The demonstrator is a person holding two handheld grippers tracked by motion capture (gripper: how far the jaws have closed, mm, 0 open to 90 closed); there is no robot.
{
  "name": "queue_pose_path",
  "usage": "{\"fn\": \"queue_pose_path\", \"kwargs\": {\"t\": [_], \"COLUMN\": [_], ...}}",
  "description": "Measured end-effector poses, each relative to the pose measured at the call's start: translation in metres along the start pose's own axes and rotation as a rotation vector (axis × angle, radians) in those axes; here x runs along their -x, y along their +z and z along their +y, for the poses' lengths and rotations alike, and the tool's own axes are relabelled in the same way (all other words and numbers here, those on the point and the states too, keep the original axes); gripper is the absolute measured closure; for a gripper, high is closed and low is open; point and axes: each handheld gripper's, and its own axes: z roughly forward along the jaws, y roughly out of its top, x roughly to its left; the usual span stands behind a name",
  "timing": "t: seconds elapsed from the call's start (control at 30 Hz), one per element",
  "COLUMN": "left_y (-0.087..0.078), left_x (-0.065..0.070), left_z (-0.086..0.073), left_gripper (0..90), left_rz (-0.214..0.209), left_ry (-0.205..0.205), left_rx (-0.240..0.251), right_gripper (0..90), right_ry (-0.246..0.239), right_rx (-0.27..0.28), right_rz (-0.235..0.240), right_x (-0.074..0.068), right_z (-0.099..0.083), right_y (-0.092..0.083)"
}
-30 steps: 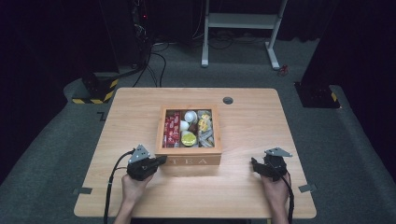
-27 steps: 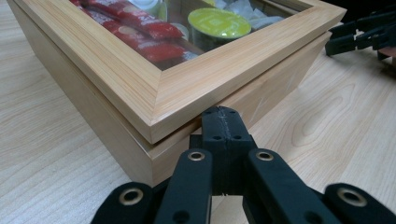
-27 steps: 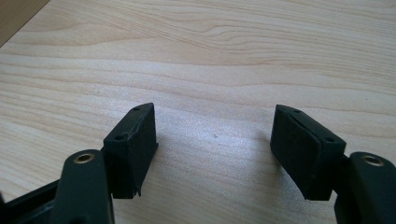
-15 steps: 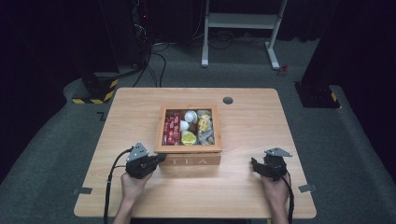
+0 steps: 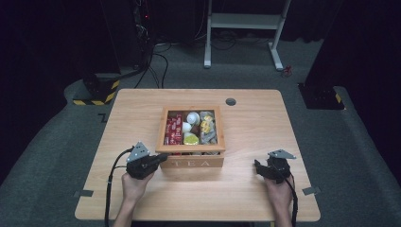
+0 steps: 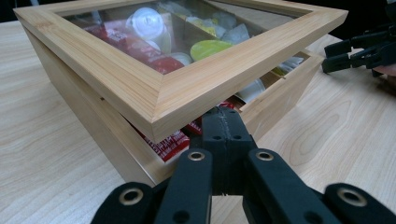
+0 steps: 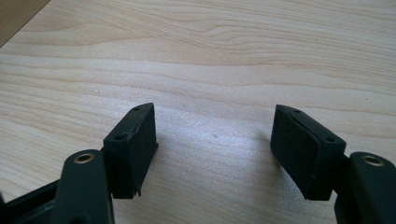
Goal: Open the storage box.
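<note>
1. Tea box [image 5: 191, 142] sits mid-worktop [image 5: 142, 208], its glass-paned lid [image 6: 187, 88] propped ajar on the clenched left tool [image 6: 224, 128], wedged under the near-left corner.
2. Next, I'd judge: lever the lid up.
3. Right tool [image 7: 212, 140] rests released near the right edge.
4. Sachets blur behind the pane.

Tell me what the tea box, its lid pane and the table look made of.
Tea box: light wood, possibly bamboo, with visible grain and a matt finish. Lid pane: clear glass or plastic; the packets show through beneath reflections. Table: pale wood-grain top, perhaps laminate.
</note>
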Motion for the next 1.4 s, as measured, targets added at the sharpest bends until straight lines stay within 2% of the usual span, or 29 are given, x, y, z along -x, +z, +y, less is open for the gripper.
{"fn": "queue_pose_path", "kwargs": {"t": [0.13,0.87,1.2,1.3,1.4], "left_y": [0.000,-0.005,-0.007,-0.008,-0.009], "left_x": [-0.001,-0.003,-0.008,-0.009,-0.010], "left_z": [0.003,0.021,0.034,0.038,0.042], "left_gripper": [90.0,90.0,90.0,90.0,90.0], "left_rz": [0.009,0.011,-0.016,-0.013,-0.020], "left_ry": [0.010,0.008,-0.013,0.003,-0.004], "left_rx": [0.004,0.034,0.029,0.024,0.030], "right_gripper": [31.5,31.5,31.2,31.3,31.3], "right_ry": [0.000,0.000,0.002,0.006,0.006], "right_rx": [0.000,0.000,0.000,-0.001,-0.001], "right_rz": [0.000,0.000,-0.002,-0.001,-0.001], "right_x": [0.000,0.000,0.000,0.000,0.000], "right_z": [0.000,0.000,0.000,0.000,0.000], "right_y": [0.000,0.000,0.000,0.000,0.000]}}
